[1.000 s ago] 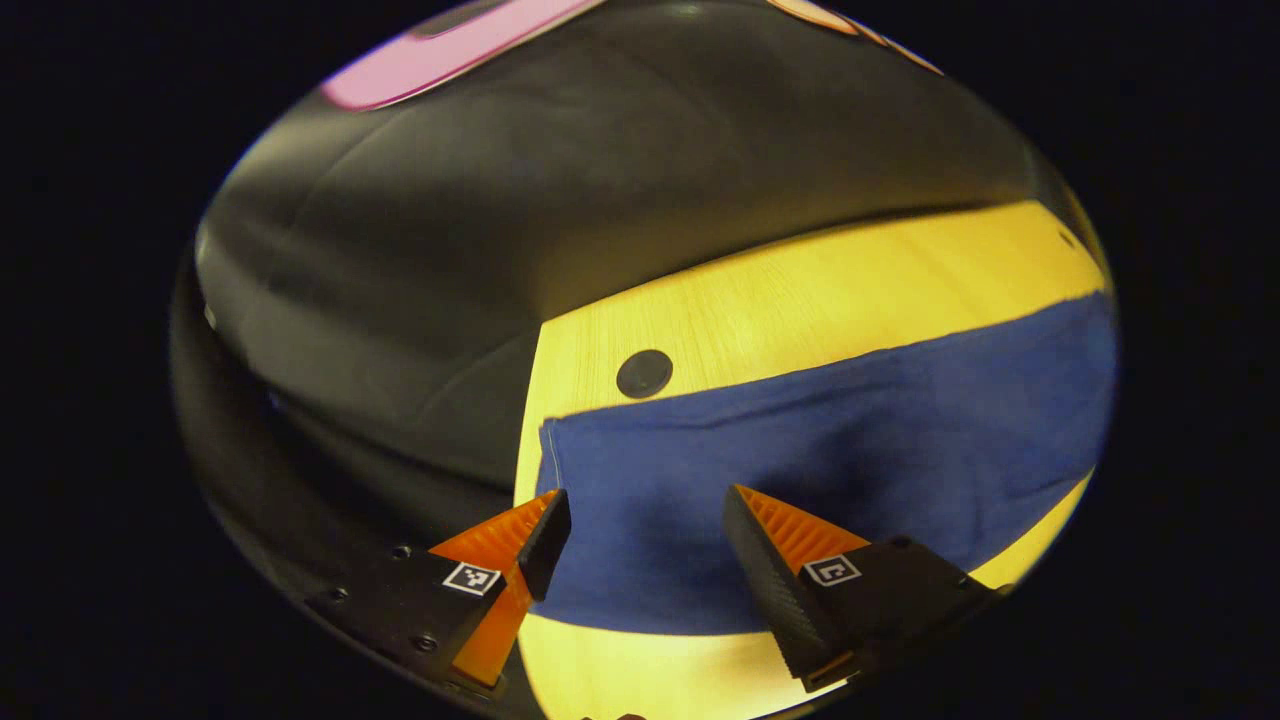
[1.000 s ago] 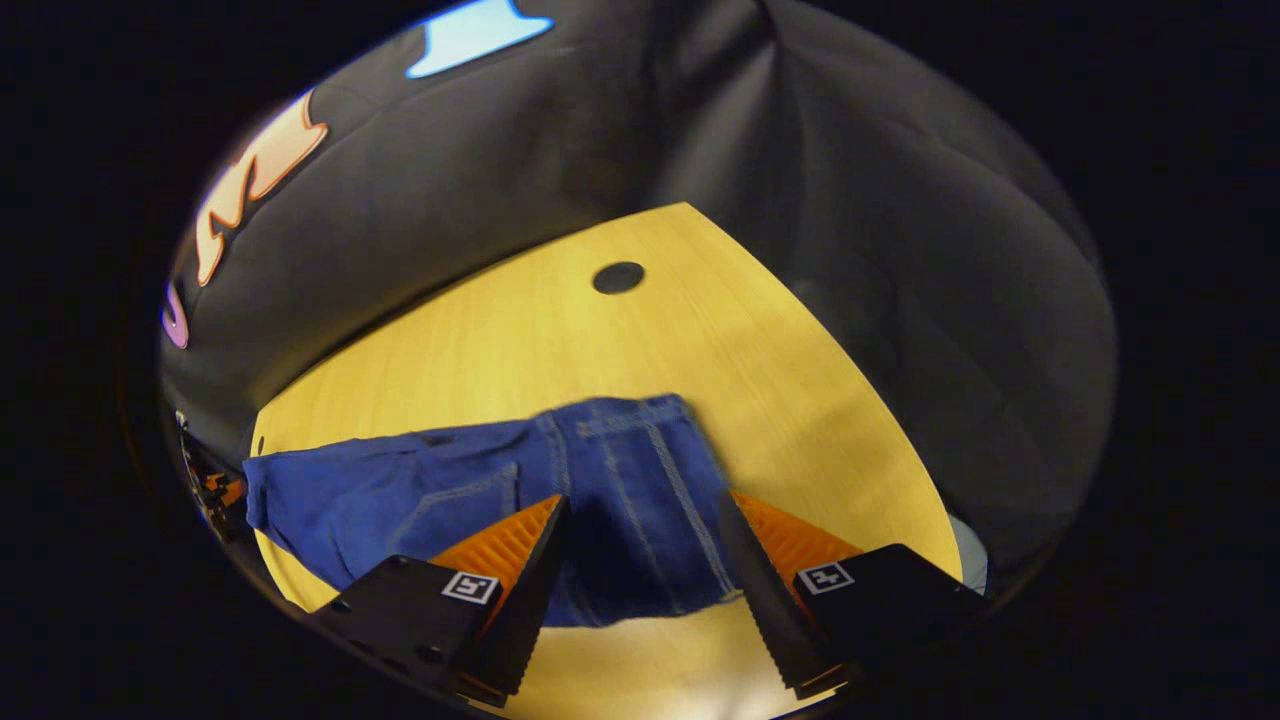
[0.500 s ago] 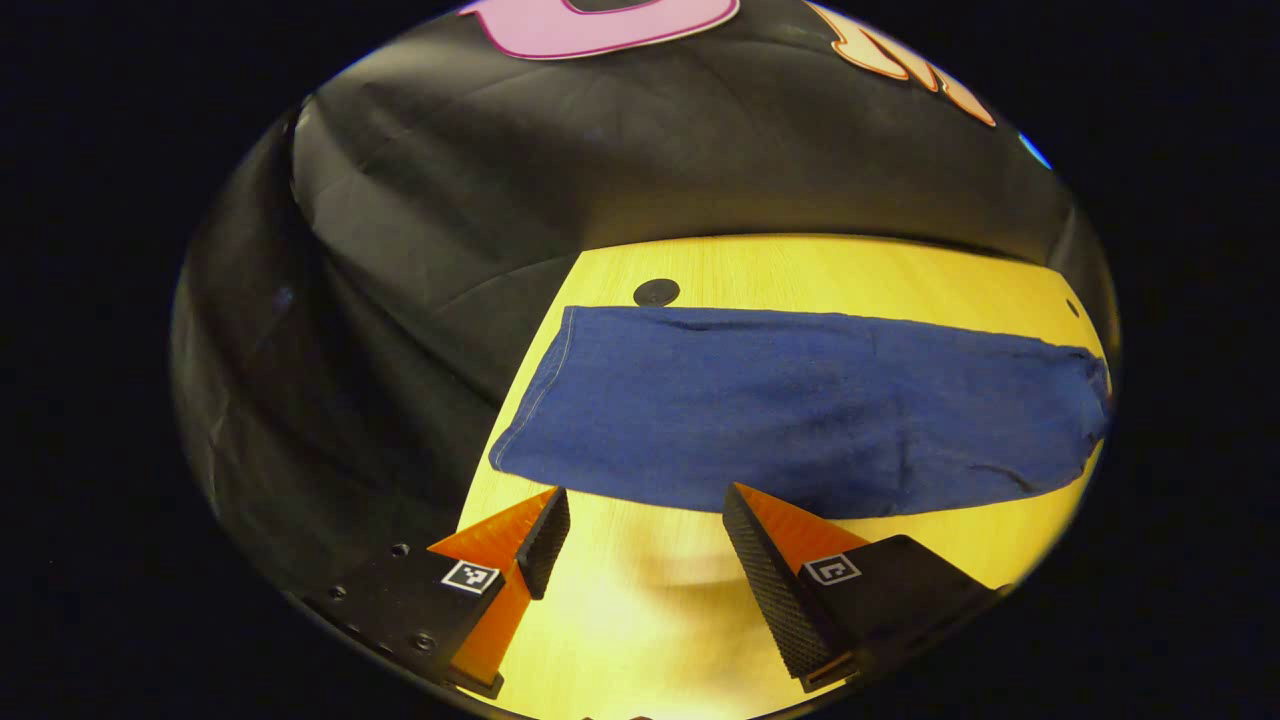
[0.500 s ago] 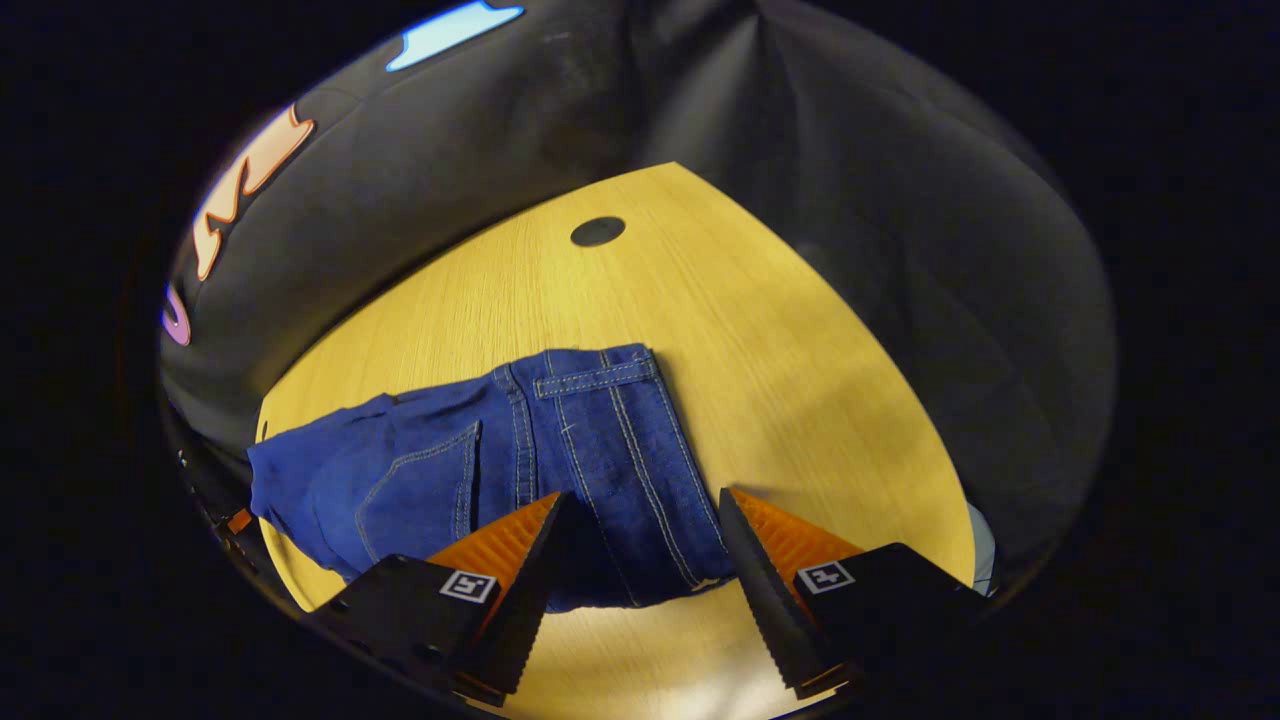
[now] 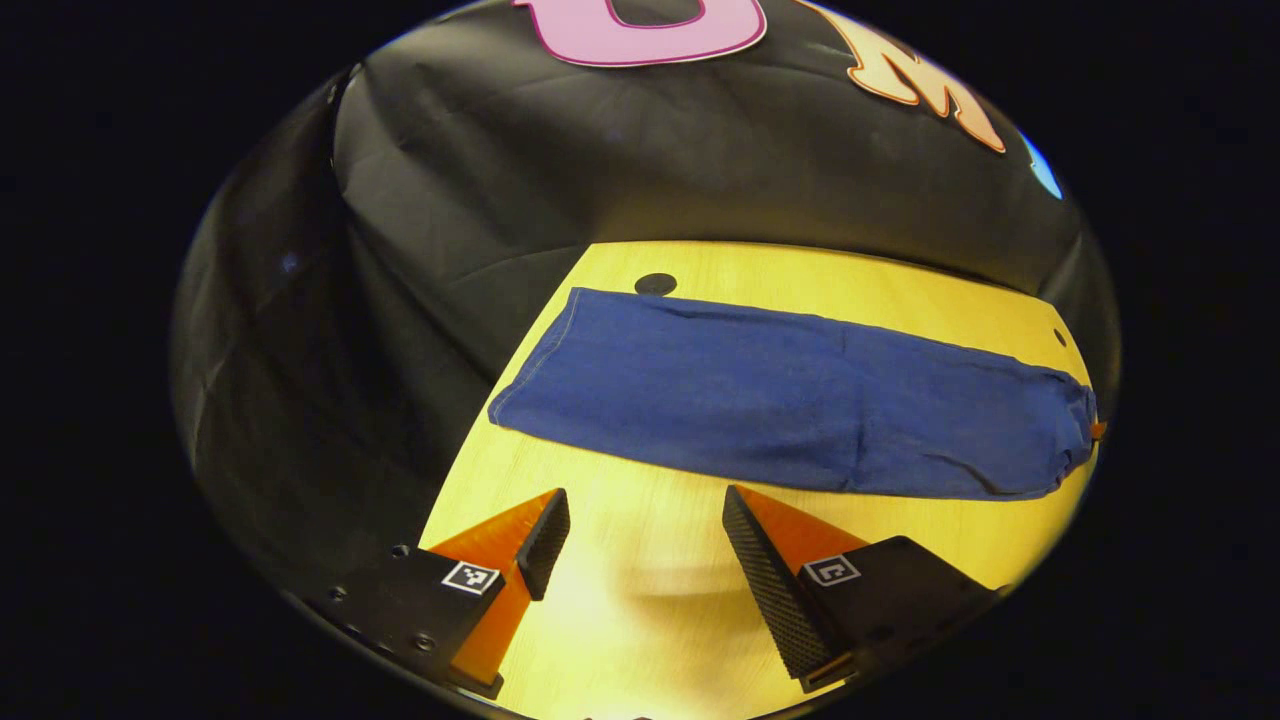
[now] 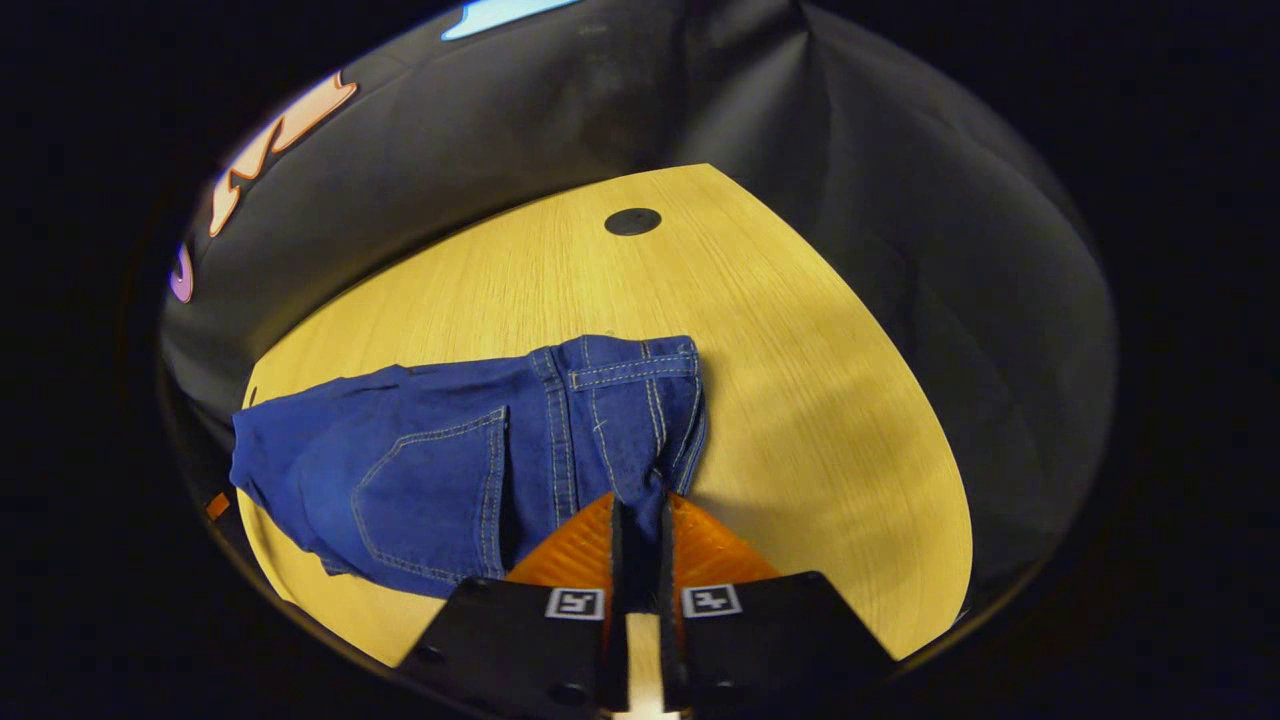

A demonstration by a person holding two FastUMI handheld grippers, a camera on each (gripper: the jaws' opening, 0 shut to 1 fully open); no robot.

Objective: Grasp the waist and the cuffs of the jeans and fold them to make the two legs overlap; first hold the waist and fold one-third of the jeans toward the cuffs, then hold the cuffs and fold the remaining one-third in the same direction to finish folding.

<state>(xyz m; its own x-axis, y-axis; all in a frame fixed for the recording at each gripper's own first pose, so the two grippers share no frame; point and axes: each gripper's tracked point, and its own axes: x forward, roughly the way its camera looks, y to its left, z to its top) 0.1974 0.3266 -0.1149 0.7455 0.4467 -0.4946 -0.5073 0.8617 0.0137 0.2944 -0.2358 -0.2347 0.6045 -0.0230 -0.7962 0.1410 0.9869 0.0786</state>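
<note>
Jeans (image 5: 790, 400) spread lengthwise across the yellow wooden surface (image 6: 800, 400), legs already stacked one on the other, so the lengthwise fold looks done and the thirds not yet begun. Cuff end (image 5: 545, 365) lying near the surface's left edge in the left gripper view, just beside a small dark round cap (image 5: 655, 284) set in the wood; waist end (image 6: 630, 375) nearer the right tool, back pocket (image 6: 430, 490) facing up.

Right tool (image 6: 640, 520) clenched on the near edge of the waist, both fingers pressed together with denim pinched between them. Probably gripped at the waistband because thick, stitched cloth gives a firm hold and lets the whole top third be carried over in one piece toward the cuffs.

Left tool (image 5: 640, 540) released, fingers spread wide over bare wood, clear of the cloth and holding nothing. Likely kept back near the cuff end to leave the legs flat and undisturbed during the waist fold, ready for the cuffs afterwards.

Possible snag: only one point of the waist pinched, so the far corner may sag or drag while lifted, spoiling the overlap of the legs.
</note>
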